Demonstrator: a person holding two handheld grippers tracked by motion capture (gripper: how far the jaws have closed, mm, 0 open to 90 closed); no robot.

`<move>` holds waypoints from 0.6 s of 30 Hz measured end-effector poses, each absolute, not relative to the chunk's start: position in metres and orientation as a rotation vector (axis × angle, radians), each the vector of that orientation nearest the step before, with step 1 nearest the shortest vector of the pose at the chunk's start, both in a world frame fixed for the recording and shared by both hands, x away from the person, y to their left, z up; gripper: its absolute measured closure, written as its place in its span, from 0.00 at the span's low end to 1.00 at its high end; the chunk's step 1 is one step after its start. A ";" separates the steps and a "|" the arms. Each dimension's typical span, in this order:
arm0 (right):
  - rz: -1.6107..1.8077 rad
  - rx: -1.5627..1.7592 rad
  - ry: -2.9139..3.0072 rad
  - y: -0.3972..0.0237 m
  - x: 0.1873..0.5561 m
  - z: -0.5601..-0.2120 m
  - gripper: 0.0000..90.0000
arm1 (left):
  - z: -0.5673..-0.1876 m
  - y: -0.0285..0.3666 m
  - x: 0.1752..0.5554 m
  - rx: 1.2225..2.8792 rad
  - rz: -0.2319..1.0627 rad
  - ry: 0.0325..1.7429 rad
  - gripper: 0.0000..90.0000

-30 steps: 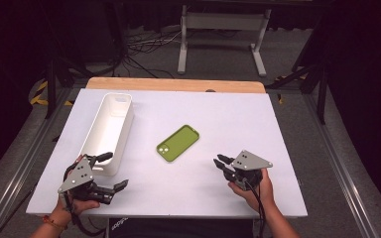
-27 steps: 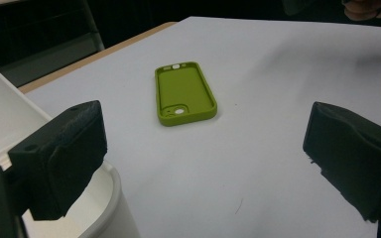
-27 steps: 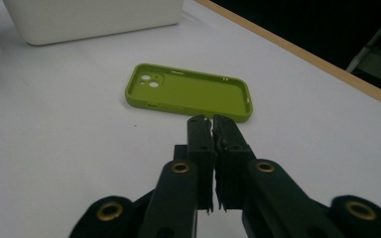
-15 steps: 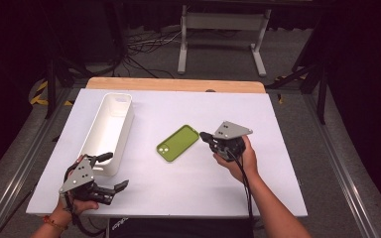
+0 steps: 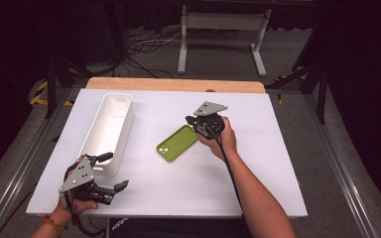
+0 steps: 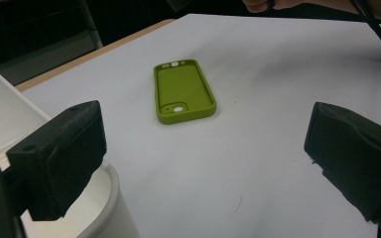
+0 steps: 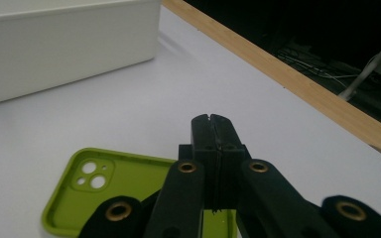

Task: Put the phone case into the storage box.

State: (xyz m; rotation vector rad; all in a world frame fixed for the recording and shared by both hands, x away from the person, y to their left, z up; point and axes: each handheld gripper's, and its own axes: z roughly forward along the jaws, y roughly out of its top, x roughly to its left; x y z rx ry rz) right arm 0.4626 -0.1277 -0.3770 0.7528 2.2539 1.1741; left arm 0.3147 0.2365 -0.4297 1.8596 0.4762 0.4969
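Fingers point(image 7: 213, 144) of the right gripper point(image 5: 194, 122) are clenched tight together with nothing between them, poised over the near end of the green phone case point(image 5: 177, 143), and they have just finished closing on empty air. Nothing is picked up yet: the case lies flat on the white desk point(image 5: 258, 163), open side up, camera cutout toward the person, untouched as far as I can tell. So the job looks barely begun; a grasp and a carry are all ahead.

Over on the other side, the left gripper point(image 5: 110, 171) hovers low at the desk's near corner, its fingers point(image 6: 59, 148) released and spread wide, empty. Just beside it sits the long white bin point(image 5: 106, 131), well apart from the case. Between case and bin the desk is bare, so nothing blocks a move that way.
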 end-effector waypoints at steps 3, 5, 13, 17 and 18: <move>1.178 0.798 2.257 -0.123 0.476 -0.382 1.00 | -0.430 0.237 0.315 1.868 0.492 0.470 0.04; 1.156 0.811 2.267 -0.120 0.483 -0.386 1.00 | -0.430 0.237 0.315 1.853 0.495 0.474 0.04; 1.116 0.879 2.288 -0.113 0.503 -0.399 1.00 | -0.430 0.237 0.315 1.868 0.493 0.465 0.04; 1.086 0.891 2.312 -0.107 0.512 -0.406 1.00 | -0.430 0.237 0.315 1.869 0.492 0.466 0.04; 1.076 0.896 2.319 -0.105 0.514 -0.410 1.00 | -0.431 0.237 0.315 1.871 0.489 0.463 0.04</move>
